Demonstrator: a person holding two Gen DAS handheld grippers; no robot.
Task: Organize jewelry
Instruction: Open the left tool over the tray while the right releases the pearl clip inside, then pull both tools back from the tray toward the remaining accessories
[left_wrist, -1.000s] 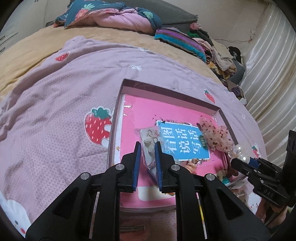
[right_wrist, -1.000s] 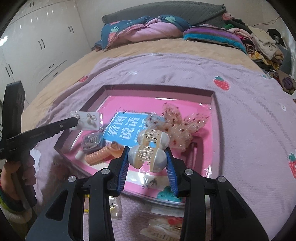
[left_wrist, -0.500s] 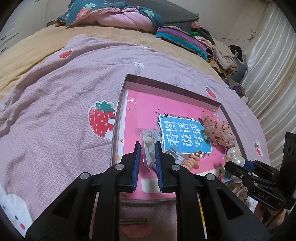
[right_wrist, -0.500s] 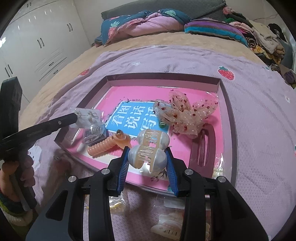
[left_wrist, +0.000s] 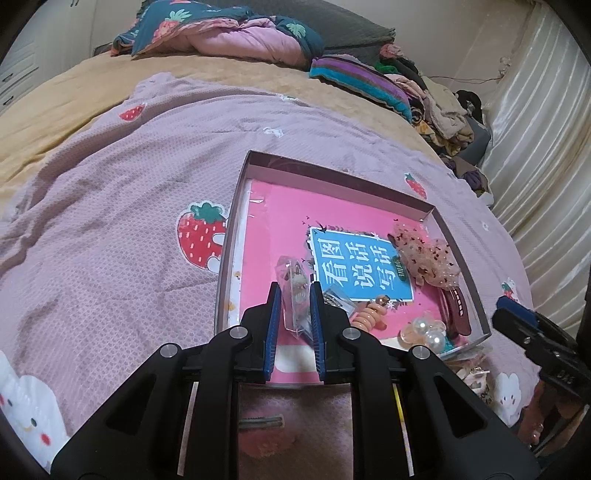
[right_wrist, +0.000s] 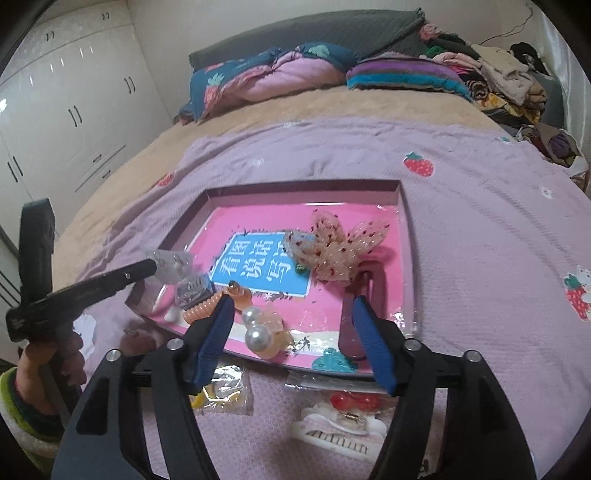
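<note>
A shallow box (left_wrist: 236, 206) with a pink lining lies on the lilac bedspread; its rim also shows in the right wrist view (right_wrist: 404, 218). My left gripper (left_wrist: 294, 291) is shut on a clear earring packet (left_wrist: 295, 295) held over the box's near left part. My right gripper (right_wrist: 291, 306) is open and empty above the box's near edge. A pearl hair claw (right_wrist: 258, 332) lies in the box below it and also shows in the left wrist view (left_wrist: 424, 332). A mesh bow (right_wrist: 340, 254), a coiled hair tie (right_wrist: 210, 306) and a dark red clip (right_wrist: 351, 332) lie in the box.
Outside the box's near edge lie a clear bag with yellow pieces (right_wrist: 221, 391) and a white hair claw with red beads (right_wrist: 343, 421). Pillows and piled clothes (right_wrist: 498, 81) line the far side of the bed. White wardrobes (right_wrist: 66, 122) stand at the left.
My right gripper has opened and let go of the pearl hair claw, which now lies in the box. My left gripper, still holding the packet, has drawn back a little toward the box's near edge.
</note>
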